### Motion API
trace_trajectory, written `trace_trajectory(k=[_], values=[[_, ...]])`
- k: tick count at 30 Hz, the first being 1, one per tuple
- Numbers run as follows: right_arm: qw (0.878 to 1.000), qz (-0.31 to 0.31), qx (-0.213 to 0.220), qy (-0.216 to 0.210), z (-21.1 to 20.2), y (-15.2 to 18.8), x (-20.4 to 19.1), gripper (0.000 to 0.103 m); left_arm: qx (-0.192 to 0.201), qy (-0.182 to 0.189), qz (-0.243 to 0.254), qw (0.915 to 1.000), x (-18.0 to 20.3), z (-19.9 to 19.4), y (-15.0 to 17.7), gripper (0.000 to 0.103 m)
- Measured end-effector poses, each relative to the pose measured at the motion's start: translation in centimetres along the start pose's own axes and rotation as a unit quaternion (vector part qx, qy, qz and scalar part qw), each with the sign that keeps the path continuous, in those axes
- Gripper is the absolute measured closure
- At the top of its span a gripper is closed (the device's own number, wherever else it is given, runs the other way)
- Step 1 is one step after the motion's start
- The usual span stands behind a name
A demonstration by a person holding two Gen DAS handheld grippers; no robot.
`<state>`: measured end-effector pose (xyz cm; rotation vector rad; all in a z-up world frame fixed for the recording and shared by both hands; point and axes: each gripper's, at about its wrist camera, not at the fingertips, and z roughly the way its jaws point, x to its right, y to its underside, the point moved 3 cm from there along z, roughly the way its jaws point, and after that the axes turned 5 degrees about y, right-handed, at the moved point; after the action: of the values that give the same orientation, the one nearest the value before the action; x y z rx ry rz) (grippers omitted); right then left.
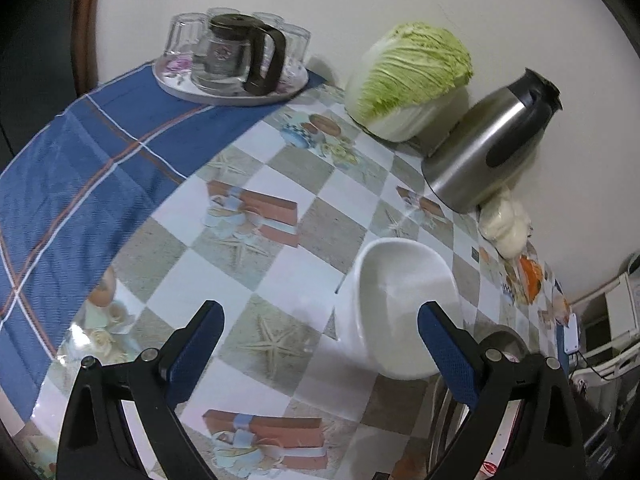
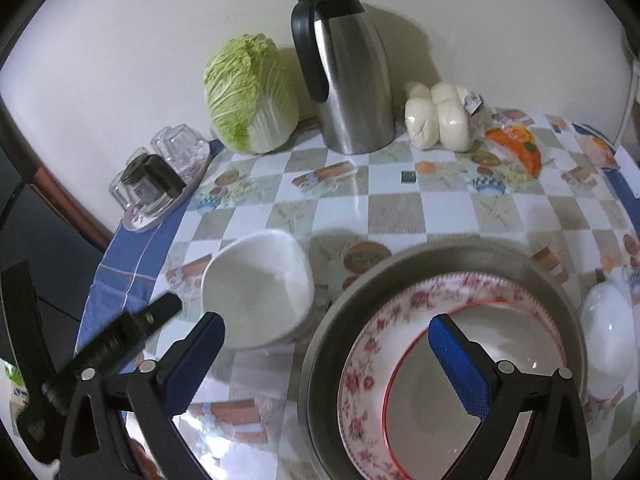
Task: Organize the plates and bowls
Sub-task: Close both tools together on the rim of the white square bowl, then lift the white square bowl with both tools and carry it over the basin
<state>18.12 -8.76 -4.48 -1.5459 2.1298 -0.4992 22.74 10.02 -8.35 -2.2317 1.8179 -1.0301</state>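
Observation:
A white bowl (image 1: 404, 304) stands upright on the checked tablecloth; in the right wrist view this bowl (image 2: 256, 292) is left of centre. My left gripper (image 1: 320, 308) is open, and the bowl's near rim lies just inside its right finger (image 1: 448, 356). A round metal pan (image 2: 440, 256) holds a floral plate (image 2: 372, 364) with a red-rimmed white dish (image 2: 420, 400) on top. My right gripper (image 2: 326, 320) is open above the pan's left rim, holding nothing. Another white bowl (image 2: 604, 344) sits right of the pan.
Along the wall stand a cabbage (image 2: 252, 96), a steel jug (image 2: 348, 80), bagged white buns (image 2: 436, 116) and an orange packet (image 2: 516, 144). A tray with glasses and a glass pot (image 1: 236, 60) rests on a blue cloth (image 1: 80, 168) at the far left.

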Motion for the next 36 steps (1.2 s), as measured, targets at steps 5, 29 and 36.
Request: trace_trajectory(k=[5, 29, 36], values=[[1.000, -0.009, -0.003, 0.025, 0.4, -1.3, -0.5, 0.006, -0.011, 0.009, -0.001, 0.9999, 0.4, 1.0, -0.1, 0.013], [0.995, -0.060, -0.077, 0.036, 7.2, -1.4, -3.2, 0.075, -0.061, 0.023, 0.010, 0.9978, 1.8, 5.8, 1.1, 0.079], [0.993, -0.068, -0.090, 0.030, 8.5, -0.6, -3.7, 0.088, -0.062, 0.031, -0.013, 0.9975, 0.9, 6.2, 1.2, 0.084]])
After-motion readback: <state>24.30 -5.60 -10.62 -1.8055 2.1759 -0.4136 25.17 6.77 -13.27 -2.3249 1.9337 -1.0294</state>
